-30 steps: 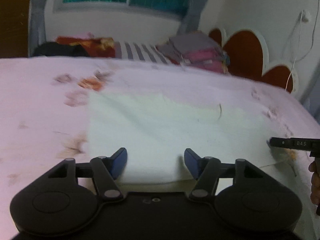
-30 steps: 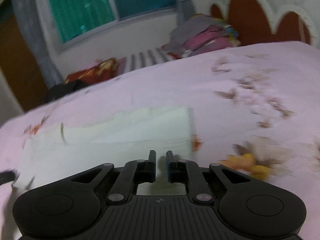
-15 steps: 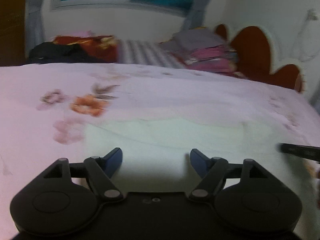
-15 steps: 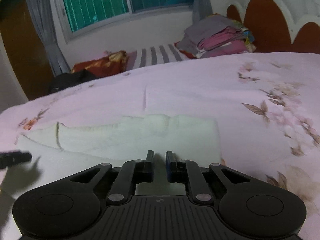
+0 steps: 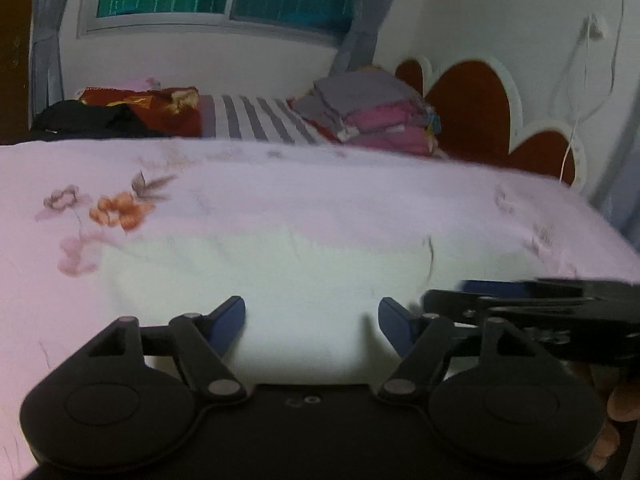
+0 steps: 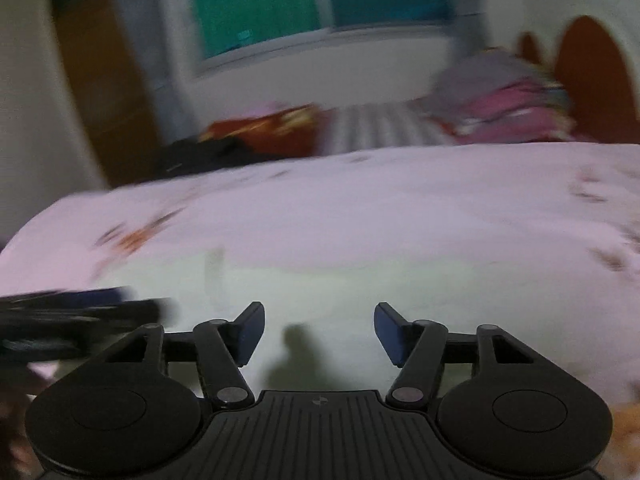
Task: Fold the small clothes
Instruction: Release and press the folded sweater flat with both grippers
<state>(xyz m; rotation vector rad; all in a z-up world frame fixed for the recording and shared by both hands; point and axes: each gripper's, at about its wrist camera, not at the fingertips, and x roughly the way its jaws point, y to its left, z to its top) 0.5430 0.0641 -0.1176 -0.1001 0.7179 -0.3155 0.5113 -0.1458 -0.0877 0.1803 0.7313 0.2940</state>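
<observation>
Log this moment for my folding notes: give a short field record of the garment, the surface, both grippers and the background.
garment: pale white cloth, lying flat, partly folded
surface: pink floral bedsheet
left gripper: jaws open, nothing between them, over the cloth
right gripper: jaws just opened, empty, over the cloth
background: stack of folded clothes by the headboard

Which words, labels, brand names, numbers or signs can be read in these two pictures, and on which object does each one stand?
No text can be read.
Black body of the left tool: a small embossed mark, too small to read.
Ribbed black body of the right tool: a small round emblem, no letters.
Red and orange patterned cloth: yellow print, too blurred to read.
</observation>
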